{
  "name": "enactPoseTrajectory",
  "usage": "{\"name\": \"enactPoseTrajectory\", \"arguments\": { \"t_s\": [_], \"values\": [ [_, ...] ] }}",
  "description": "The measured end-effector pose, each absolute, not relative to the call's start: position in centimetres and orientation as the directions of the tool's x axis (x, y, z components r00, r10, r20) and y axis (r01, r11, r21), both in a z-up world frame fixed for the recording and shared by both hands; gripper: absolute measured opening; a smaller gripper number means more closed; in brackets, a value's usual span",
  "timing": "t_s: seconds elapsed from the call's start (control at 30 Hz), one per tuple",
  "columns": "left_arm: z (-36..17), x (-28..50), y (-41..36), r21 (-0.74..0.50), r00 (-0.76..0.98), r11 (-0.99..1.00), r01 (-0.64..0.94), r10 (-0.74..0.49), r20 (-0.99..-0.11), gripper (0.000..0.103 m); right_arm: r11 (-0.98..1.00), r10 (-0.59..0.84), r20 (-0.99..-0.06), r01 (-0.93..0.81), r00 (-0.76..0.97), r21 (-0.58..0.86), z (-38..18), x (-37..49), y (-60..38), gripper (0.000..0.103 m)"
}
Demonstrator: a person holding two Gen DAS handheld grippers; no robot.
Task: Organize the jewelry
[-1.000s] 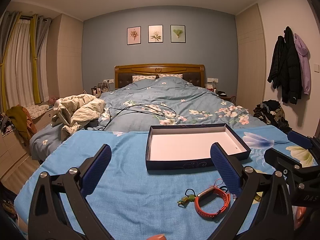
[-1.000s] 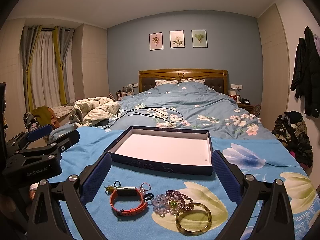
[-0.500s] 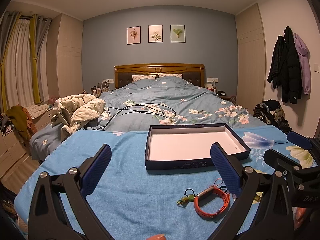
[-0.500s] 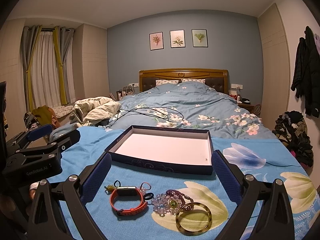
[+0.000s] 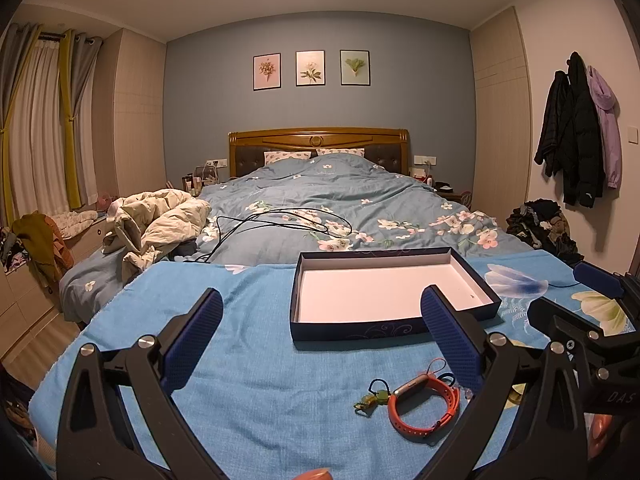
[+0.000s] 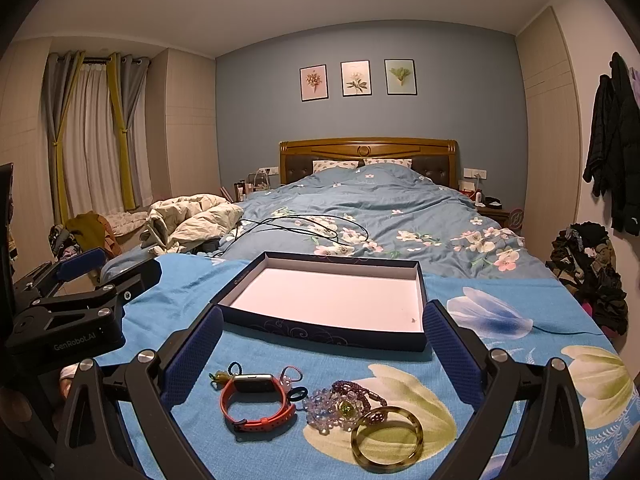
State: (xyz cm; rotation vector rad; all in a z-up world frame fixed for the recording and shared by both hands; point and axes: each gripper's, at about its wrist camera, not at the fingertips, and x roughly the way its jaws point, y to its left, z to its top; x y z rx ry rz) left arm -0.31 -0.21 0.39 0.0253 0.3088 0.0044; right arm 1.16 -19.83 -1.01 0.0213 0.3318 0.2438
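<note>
Both the left gripper point(image 5: 320, 336) and right gripper point(image 6: 323, 354) are held spread wide and empty; the orange watch point(image 6: 256, 402) is seen between the right fingers point(image 6: 192, 360).

Barely any shift: box point(image 5: 394, 322) edged slightly leftward between the left gripper point(image 5: 322, 338) fingers, watch point(image 5: 424, 406) likewise, right view essentially unchanged.

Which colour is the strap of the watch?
Orange-red watch strap; right wrist view shows it best.
</note>
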Motion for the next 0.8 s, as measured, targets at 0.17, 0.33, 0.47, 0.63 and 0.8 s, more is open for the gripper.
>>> {"name": "enactPoseTrajectory", "arguments": {
  "t_s": [0.17, 0.33, 0.47, 0.63, 0.8],
  "values": [
    [0.39, -0.33, -0.21, 0.026, 0.952, 1.0, -0.001, 0.009, -0.304, 0.097, 0.971, 0.239, -0.32, -0.232, 0.917, 0.061, -0.95, 1.1, -19.92, 0.096],
    [0.42, -0.33, -0.28, 0.028, 0.952, 1.0, -0.002, 0.011, -0.306, 0.097, 0.97, 0.241, -0.32, -0.234, 0.916, 0.061, -0.91, 1.16, -19.96, 0.096],
    [0.4, -0.31, -0.26, 0.026, 0.953, 1.0, -0.002, 0.009, -0.304, 0.097, 0.97, 0.241, -0.319, -0.233, 0.917, 0.064, -0.84, 1.11, -20.09, 0.096],
    [0.42, -0.34, -0.34, 0.027, 0.952, 1.0, -0.001, 0.01, -0.305, 0.097, 0.97, 0.243, -0.323, -0.235, 0.915, 0.064, -0.75, 1.14, -20.17, 0.096],
    [0.5, -0.32, -0.41, 0.025, 0.952, 1.0, 0.0, 0.007, -0.307, 0.097, 0.97, 0.243, -0.324, -0.234, 0.914, 0.065, -0.7, 1.15, -20.3, 0.096]
  ]
}}
